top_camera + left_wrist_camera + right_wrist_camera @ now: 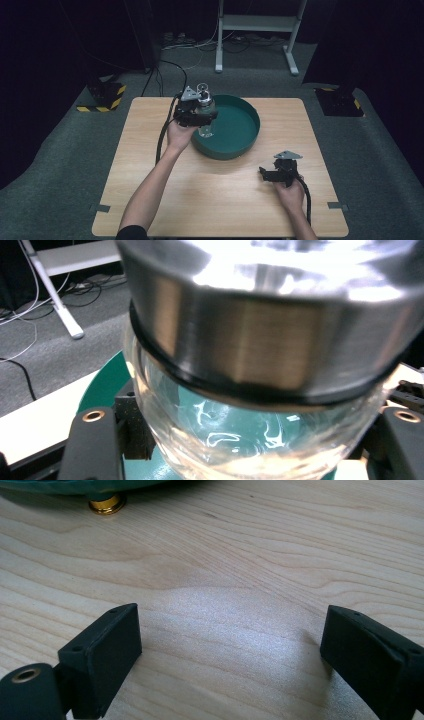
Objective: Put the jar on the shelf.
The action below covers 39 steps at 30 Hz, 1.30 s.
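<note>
- The glass jar (pixel 205 117) with a metal lid (pixel 204 98) sits in the left gripper's (pixel 202 119) jaws, above the left part of the green tray (pixel 250 120), just inside its near-left rim.
- In the left gripper view the jar (pixel 235 440) is very close: clear, rounded glass below, a wide brushed-metal lid (pixel 270 335) with a black ring under it above.
- The 2 black jaws stand one on each side of the glass and press against it, so the left gripper (pixel 240 450) is clamped on the jar.
- Through the glass the green of the tray (pixel 102 385) shows below and to the left.
- Whether the jar's base touches the tray floor I cannot tell.
- The left hand (pixel 179 134) holds that gripper from the near side, the forearm running back to the bottom edge of the high view; a black cable hangs from the gripper along the wrist.
- The tray is round, deep-walled and dark green, standing on the far middle of the wooden table (pixel 150 190).
- The right gripper (pixel 266 173) is well apart from the tray, low over the near-right part of the table, held in the right hand (pixel 291 192).
- In the right gripper view its 2 jaws stand wide apart with bare wood (pixel 230 605) between them; the right gripper (pixel 230 645) holds nothing.
- At the top left of that view the tray's underside (pixel 75 485) shows, with 1 small brass foot (pixel 106 503) resting on the table.
</note>
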### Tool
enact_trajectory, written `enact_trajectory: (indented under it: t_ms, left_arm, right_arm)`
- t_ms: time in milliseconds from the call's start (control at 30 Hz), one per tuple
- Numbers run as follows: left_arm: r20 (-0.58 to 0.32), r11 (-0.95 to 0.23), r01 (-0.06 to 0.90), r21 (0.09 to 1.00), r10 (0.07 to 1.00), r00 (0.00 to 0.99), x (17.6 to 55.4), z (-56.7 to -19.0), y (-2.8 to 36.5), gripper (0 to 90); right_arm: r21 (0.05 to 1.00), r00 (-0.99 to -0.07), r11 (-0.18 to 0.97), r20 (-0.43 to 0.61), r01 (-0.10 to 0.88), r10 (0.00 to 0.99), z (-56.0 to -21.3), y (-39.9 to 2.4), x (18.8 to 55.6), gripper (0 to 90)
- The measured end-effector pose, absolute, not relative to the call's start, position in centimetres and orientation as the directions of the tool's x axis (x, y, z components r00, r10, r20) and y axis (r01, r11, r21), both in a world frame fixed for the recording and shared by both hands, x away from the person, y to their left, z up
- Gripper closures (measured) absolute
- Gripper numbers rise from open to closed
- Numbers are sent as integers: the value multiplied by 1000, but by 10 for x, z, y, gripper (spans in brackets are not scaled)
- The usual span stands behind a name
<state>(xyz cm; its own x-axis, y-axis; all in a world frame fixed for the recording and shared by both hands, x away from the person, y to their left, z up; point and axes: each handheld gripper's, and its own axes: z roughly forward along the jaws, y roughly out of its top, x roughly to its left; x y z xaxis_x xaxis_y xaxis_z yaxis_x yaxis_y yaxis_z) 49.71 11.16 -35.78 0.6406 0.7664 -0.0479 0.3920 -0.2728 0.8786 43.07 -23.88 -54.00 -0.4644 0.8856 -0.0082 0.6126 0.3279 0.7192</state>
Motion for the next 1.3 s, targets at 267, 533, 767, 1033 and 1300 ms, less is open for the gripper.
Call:
enact_trajectory:
  t_ms: [267, 533, 767, 1033, 1300]
  left_arm:
    - [-40, -279, 396, 875, 773, 633, 506, -366, 107, 311]
    - [-37, -278, 413, 867, 791, 611, 516, -376, 104, 310]
    - [-45, -269, 429, 862, 803, 594, 523, -384, 104, 310]
    - [-49, -266, 453, 851, 818, 573, 530, -396, 103, 310]
    - [-62, -250, 471, 846, 831, 553, 533, -407, 106, 310]
  right_arm:
    - [719, -464, 327, -8, 613, 886, -540, -239, 431, 95]
    - [719, -464, 328, -8, 613, 886, -540, -239, 431, 95]
    - [719, -464, 327, -8, 613, 886, -540, -239, 431, 95]
    - [719, -464, 328, -8, 612, 886, -540, -239, 431, 95]
    - [719, -464, 327, -8, 613, 886, -540, -239, 431, 95]
